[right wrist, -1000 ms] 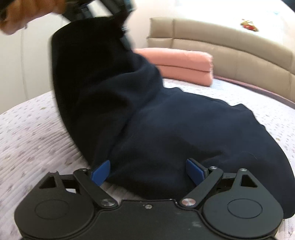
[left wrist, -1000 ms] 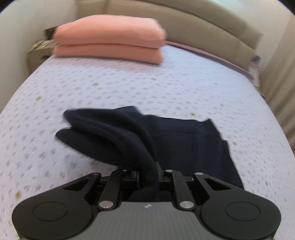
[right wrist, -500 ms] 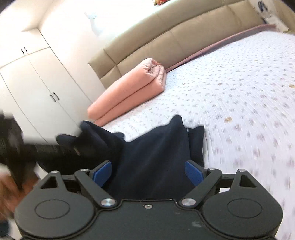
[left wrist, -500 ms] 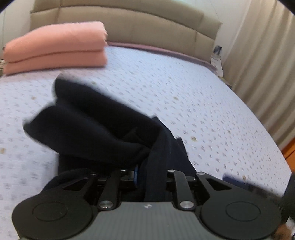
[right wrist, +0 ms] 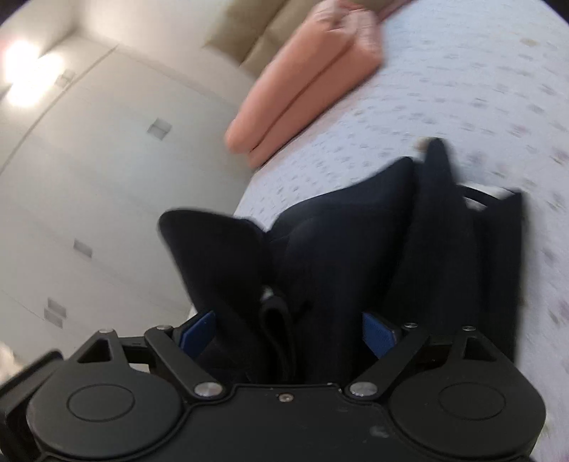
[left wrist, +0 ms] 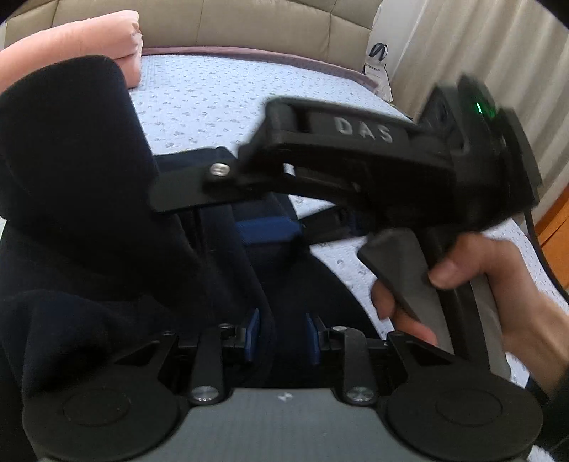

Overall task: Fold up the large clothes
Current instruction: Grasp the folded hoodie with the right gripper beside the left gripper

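Observation:
A dark navy garment lies bunched on the dotted white bed sheet. My left gripper hangs low over it. Its jaws are opening, and a fold of the cloth runs loosely between the blue pads. In the left wrist view a hand holds the right gripper's black housing, which crosses from the right with its fingers over the garment. Seen from the right wrist, my right gripper stands wide open, with folds of the garment bunched between its pads.
A folded pink blanket lies at the head of the bed by the beige headboard. A paper bag and curtains stand right of the bed. White wardrobe doors are on the left.
The left gripper swung right and sank toward the garment, and its pads moved apart. The right gripper and the hand on it came into the left view. The right view rolled.

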### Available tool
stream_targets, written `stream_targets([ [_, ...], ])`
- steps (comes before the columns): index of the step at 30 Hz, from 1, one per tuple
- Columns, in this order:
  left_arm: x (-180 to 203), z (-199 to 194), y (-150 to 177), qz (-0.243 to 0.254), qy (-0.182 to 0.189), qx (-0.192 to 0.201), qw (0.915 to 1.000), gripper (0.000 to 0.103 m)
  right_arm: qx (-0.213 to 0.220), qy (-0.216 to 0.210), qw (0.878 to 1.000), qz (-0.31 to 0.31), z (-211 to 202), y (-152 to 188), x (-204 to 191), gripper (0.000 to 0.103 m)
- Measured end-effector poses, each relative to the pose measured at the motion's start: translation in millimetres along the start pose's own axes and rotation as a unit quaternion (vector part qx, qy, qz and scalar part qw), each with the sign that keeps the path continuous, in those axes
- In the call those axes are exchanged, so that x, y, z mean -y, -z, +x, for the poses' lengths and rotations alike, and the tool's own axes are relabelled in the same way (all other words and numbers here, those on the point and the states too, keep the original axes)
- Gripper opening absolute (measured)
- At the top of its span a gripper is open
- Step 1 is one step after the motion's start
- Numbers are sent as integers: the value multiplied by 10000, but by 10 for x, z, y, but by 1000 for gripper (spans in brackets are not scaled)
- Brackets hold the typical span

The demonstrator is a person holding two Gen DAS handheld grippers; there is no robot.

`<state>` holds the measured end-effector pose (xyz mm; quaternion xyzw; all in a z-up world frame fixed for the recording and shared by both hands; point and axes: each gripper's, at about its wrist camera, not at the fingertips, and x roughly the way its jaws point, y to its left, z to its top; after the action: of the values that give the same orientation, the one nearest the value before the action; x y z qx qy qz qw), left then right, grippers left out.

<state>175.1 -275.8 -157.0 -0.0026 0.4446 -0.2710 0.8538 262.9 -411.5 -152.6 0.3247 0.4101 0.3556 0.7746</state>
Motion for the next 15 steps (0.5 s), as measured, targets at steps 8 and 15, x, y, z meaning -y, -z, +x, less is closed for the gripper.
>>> stream_targets([
  [8, 47, -53, 12, 79, -44, 79, 9999, 31, -421, 431, 9904, -1244, 353, -211, -475, 103],
  [15, 133, 8, 44, -14, -22, 73, 10000, 32, -806, 923, 9709, -2057, 577, -114, -778, 103],
])
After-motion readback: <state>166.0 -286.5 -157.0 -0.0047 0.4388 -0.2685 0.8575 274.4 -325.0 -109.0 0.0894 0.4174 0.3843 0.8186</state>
